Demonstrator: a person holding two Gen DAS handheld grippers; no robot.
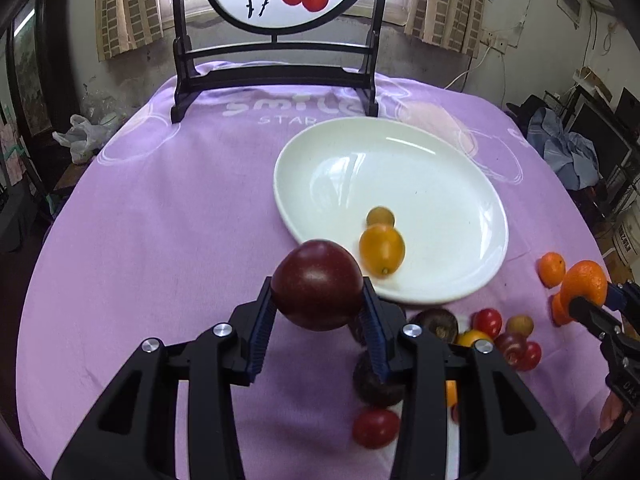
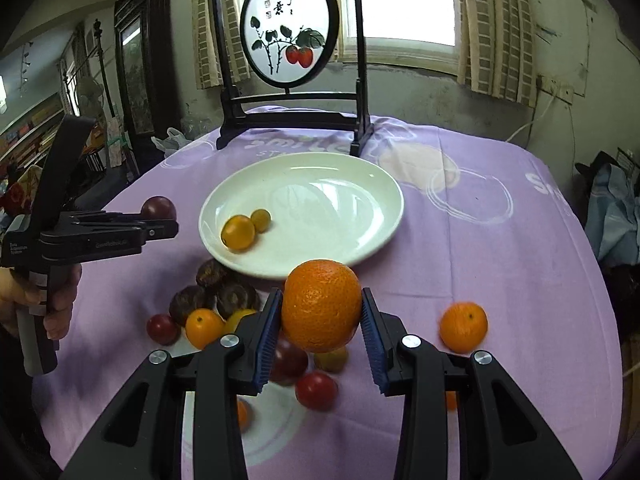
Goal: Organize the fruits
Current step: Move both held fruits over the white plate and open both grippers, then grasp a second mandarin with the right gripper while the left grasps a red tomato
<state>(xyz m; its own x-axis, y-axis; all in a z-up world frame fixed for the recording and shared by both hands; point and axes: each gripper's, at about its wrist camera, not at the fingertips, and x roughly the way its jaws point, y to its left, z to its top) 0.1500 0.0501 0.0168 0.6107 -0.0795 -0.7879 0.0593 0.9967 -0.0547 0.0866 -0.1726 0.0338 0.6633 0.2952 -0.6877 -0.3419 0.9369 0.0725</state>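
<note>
My left gripper (image 1: 318, 300) is shut on a dark red plum (image 1: 316, 284), held above the cloth just short of the white plate's (image 1: 420, 160) near-left rim. My right gripper (image 2: 322, 316) is shut on an orange mandarin (image 2: 322, 306), held above the cloth near the plate's (image 2: 360, 208) front rim. Two yellow-orange tomatoes (image 1: 382, 250) lie on the plate, also in the right wrist view (image 2: 238, 232). A pile of loose fruit lies in front of the plate: red cherry tomatoes (image 2: 316, 390), dark wrinkled fruits (image 2: 212, 274), orange ones (image 2: 204, 328). A second mandarin (image 2: 464, 326) lies to the right.
A black-framed round painted screen (image 2: 290, 44) stands at the table's far side behind the plate. The round table has a purple cloth (image 1: 160, 220). Clutter and bags stand around the table's edges on the floor.
</note>
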